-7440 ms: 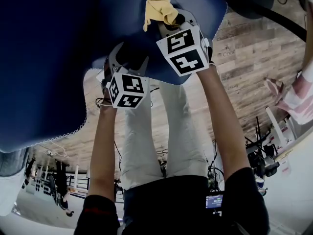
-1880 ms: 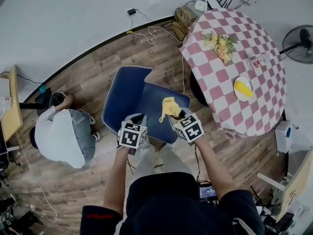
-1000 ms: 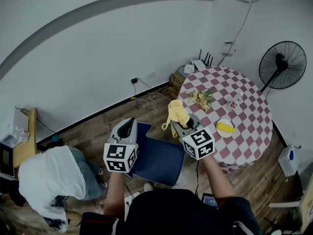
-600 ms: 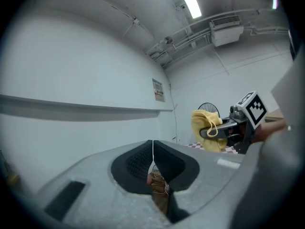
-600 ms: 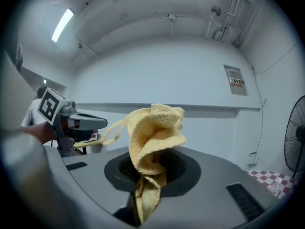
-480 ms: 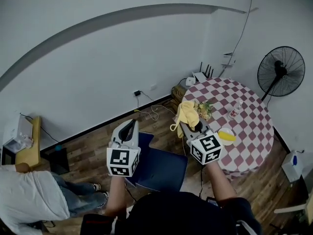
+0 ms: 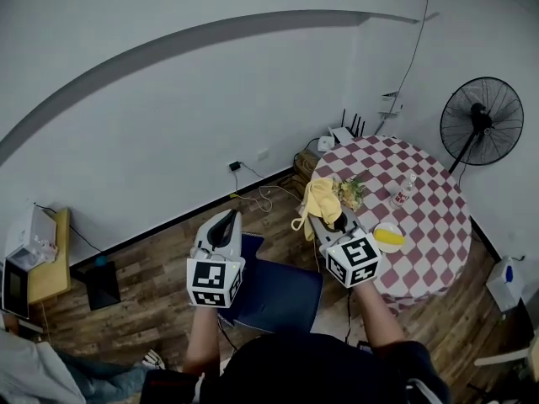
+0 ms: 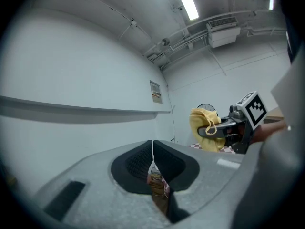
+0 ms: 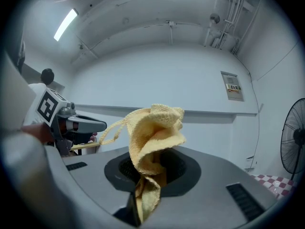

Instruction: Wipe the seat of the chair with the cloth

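Note:
The blue chair seat [image 7: 286,297] lies below and between my two grippers, which both point level over it at the far wall. The yellow cloth [image 7: 320,199] bunches upward from my right gripper [image 7: 330,217], whose jaws are shut on its lower end; the right gripper view shows the cloth [image 9: 155,132] pinched in my right gripper [image 9: 145,187]. My left gripper [image 7: 226,221] is shut and holds nothing, its jaws meeting with no gap in the left gripper view [image 8: 153,151]. That view also has the cloth [image 8: 204,128] at the right.
A round table [image 7: 438,225] under a red-and-white checked cover stands right of the chair, with flowers [image 7: 349,192], a bottle [image 7: 408,188] and a plate [image 7: 389,236] on it. A fan [image 7: 480,112] stands behind. Cables [image 7: 257,194] lie by the wall. A wooden shelf [image 7: 46,272] is at left.
Both grippers have risen from the seat to point level, the cloth still in the right one. The person in white at the left has slipped away into the lower left corner.

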Demonstrator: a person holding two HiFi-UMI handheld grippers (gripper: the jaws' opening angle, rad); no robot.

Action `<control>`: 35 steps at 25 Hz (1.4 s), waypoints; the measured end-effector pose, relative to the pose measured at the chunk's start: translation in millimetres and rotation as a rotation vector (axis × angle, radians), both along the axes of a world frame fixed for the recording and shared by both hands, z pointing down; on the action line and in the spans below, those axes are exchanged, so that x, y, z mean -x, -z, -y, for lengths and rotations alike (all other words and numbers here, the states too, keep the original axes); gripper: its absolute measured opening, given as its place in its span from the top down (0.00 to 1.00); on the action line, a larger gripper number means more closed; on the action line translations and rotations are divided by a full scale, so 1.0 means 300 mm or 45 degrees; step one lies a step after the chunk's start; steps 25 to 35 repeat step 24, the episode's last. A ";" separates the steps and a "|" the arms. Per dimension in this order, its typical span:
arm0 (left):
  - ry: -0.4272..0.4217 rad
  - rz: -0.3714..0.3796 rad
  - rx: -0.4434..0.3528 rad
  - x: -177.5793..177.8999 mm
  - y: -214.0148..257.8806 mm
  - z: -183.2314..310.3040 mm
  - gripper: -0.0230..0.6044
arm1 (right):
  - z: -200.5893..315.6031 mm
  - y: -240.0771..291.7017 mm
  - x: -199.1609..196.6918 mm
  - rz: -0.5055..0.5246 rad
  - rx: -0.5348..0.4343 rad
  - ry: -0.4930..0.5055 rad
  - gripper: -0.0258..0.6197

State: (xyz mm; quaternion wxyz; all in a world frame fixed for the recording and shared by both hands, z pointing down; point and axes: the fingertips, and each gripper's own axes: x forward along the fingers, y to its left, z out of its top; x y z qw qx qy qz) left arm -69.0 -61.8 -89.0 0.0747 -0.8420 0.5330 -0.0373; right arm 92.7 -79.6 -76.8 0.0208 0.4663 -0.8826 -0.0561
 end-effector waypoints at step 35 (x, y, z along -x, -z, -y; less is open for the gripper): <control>-0.036 -0.011 0.005 -0.083 0.005 0.042 0.93 | 0.040 0.005 0.010 -0.046 -0.010 0.025 0.85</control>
